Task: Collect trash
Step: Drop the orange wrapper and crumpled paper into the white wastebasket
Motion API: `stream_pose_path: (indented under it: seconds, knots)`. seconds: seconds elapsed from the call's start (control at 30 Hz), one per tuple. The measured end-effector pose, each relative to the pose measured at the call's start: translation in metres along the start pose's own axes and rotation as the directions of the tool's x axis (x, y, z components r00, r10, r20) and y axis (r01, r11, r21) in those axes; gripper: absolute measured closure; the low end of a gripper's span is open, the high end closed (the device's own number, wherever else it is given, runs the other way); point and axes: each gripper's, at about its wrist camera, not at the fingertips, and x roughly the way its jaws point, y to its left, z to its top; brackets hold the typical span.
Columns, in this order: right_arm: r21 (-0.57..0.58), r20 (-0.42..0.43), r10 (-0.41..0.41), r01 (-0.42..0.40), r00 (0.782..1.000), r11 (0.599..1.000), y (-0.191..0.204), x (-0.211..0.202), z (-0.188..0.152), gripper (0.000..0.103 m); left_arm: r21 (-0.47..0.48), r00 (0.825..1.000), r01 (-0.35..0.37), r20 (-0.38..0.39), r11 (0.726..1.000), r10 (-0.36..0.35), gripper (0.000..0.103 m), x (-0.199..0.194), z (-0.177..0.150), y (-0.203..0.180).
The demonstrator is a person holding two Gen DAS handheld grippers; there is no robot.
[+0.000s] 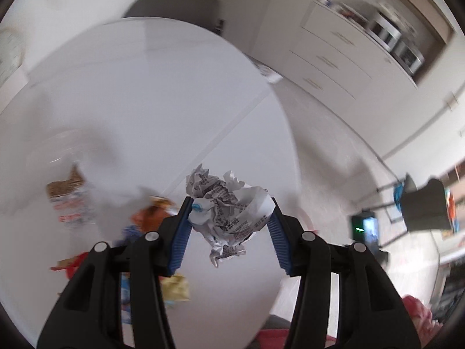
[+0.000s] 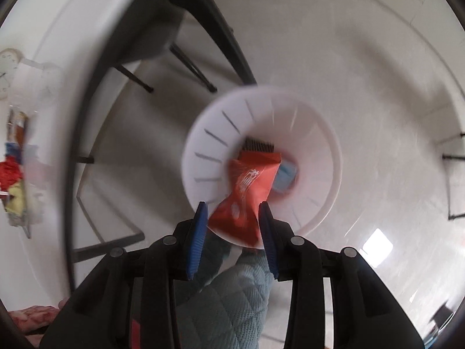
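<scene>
My left gripper (image 1: 230,205) is shut on a crumpled printed paper ball (image 1: 228,212) and holds it above the white round table (image 1: 145,93). Several wrappers (image 1: 151,212) lie blurred on the table to its left. My right gripper (image 2: 233,207) is shut on a red snack wrapper (image 2: 247,192) and holds it over the white trash bin (image 2: 215,133) on the floor. A blue piece of trash (image 2: 286,179) lies inside the bin.
A clear plastic bottle (image 1: 66,189) with a label lies at the table's left. White drawers (image 1: 334,58) stand at the back right. In the right wrist view, dark table legs (image 2: 191,67) and the table edge with wrappers (image 2: 14,174) are at the left.
</scene>
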Motion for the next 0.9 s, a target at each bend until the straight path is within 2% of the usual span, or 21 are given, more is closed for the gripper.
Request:
stream_pose_path:
  seconds: [0.03, 0.1, 0.23, 0.27, 0.33, 0.53, 0.67, 0.8, 0.9]
  knots:
    - [0.011, -0.014, -0.009, 0.010, 1.000, 1.000, -0.005, 0.006, -0.001, 0.043, 0.016, 1.000, 0.002, -0.010, 1.000, -0.002, 0.054, 0.003, -0.002, -0.009]
    - [0.019, 0.002, -0.025, 0.025, 1.000, 0.999, -0.011, 0.004, -0.002, 0.032, 0.052, 0.999, 0.022, -0.044, 0.998, -0.020, 0.054, 0.012, -0.006, -0.032]
    - [0.067, 0.074, -0.021, 0.016, 0.997, 0.998, -0.032, -0.027, -0.009, 0.019, 0.126, 0.993, 0.061, -0.108, 0.990, -0.048, 0.054, 0.034, -0.016, -0.080]
    - [0.078, 0.092, -0.020, 0.013, 0.996, 0.997, -0.040, -0.034, -0.020, 0.018, 0.138, 0.991, 0.069, -0.120, 0.988, -0.053, 0.054, 0.039, -0.019, -0.088]
    - [0.101, 0.129, -0.024, 0.011, 0.991, 0.995, -0.052, -0.053, -0.023, 0.014, 0.168, 0.984, 0.091, -0.165, 0.982, -0.063, 0.054, 0.056, -0.026, -0.110]
    - [0.147, 0.218, -0.041, 0.008, 0.975, 0.989, -0.081, -0.103, -0.029, 0.011, 0.204, 0.960, 0.135, -0.270, 0.970, -0.077, 0.052, 0.101, -0.043, -0.146]
    - [0.156, 0.243, -0.033, -0.005, 0.970, 0.988, -0.092, -0.116, -0.027, 0.011, 0.208, 0.943, 0.129, -0.327, 0.970, -0.055, 0.037, 0.135, -0.053, -0.160]
    - [0.151, 0.246, -0.026, -0.011, 0.969, 0.989, -0.095, -0.120, -0.028, 0.011, 0.172, 0.934, 0.123, -0.352, 0.977, -0.055, 0.024, 0.147, -0.055, -0.161]
    - [0.146, 0.243, -0.020, -0.016, 0.970, 0.989, -0.097, -0.123, -0.027, 0.011, 0.150, 0.945, 0.109, -0.323, 0.983, -0.055, 0.018, 0.139, -0.053, -0.157]
